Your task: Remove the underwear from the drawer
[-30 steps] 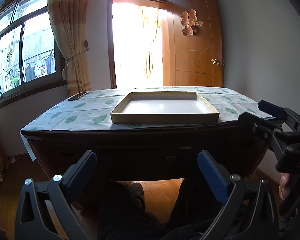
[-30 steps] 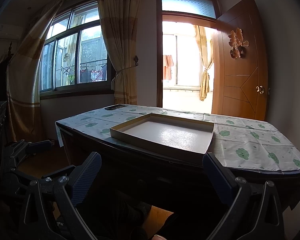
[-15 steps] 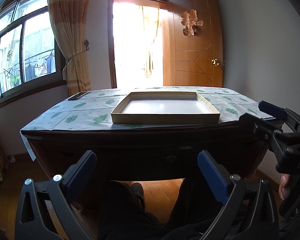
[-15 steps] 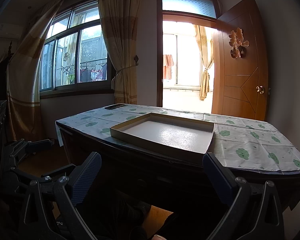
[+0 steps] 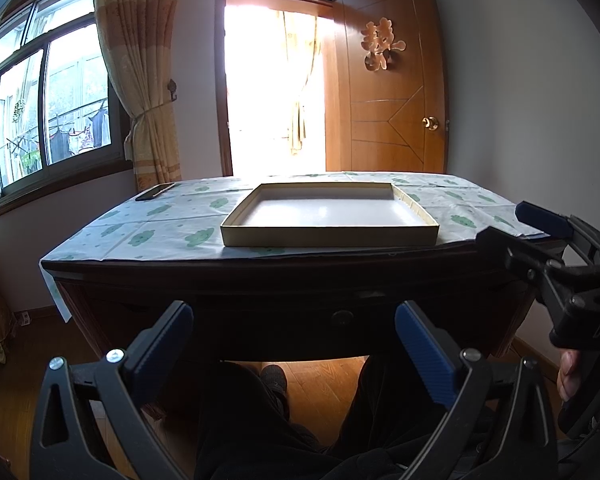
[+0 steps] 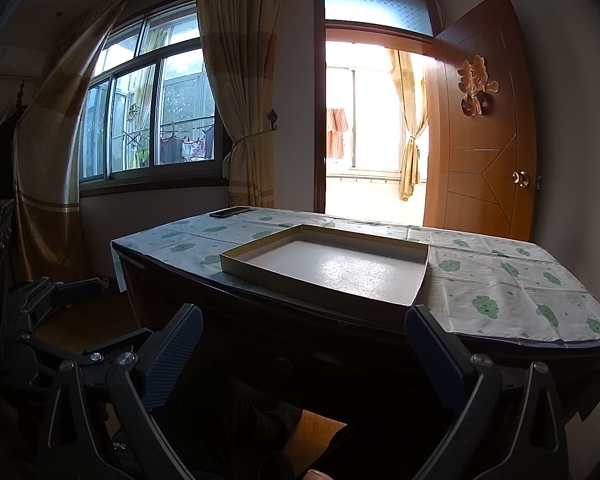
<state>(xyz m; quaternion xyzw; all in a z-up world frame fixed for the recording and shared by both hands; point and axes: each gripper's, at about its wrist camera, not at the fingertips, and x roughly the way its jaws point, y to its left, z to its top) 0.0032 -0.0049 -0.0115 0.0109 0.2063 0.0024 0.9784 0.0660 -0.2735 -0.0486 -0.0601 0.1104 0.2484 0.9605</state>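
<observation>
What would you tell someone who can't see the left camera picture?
The open left gripper faces a dark wooden table's shut drawer. An empty shallow box sits on the cloud-print tablecloth; the right gripper shows at the right edge.

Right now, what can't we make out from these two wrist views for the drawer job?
- Drawer contents: shut and in deep shadow in the left wrist view; no underwear visible anywhere.
- Drawer front in the right wrist view: too dark to find the knob.
- Dark flat object at the table's far corner: too small to identify.
- Doorway: blown out by backlight in the left wrist view.
- Right gripper body: cut off by the frame's lower edge.
</observation>
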